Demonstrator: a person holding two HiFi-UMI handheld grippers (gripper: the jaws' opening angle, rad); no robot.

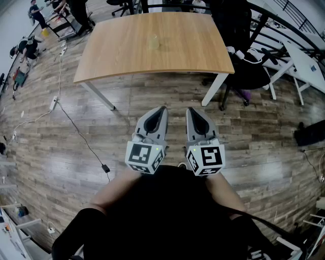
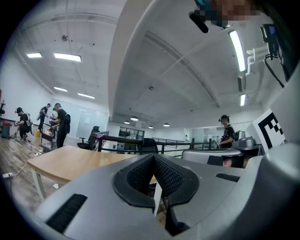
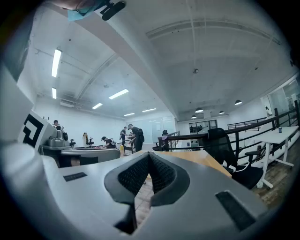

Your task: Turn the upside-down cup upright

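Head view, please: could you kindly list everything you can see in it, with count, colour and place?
table: one, wooden top with white legs, ahead at the top
cup: one, pale yellowish, near the table's middle, far from both grippers
office chair: one, black, right of the table
power strip: one, white, on the wooden floor left of the table
people: several, far upper left corner
left gripper: one, grey, fingers shut, empty, low centre
right gripper: one, grey, fingers shut, empty, beside the left one
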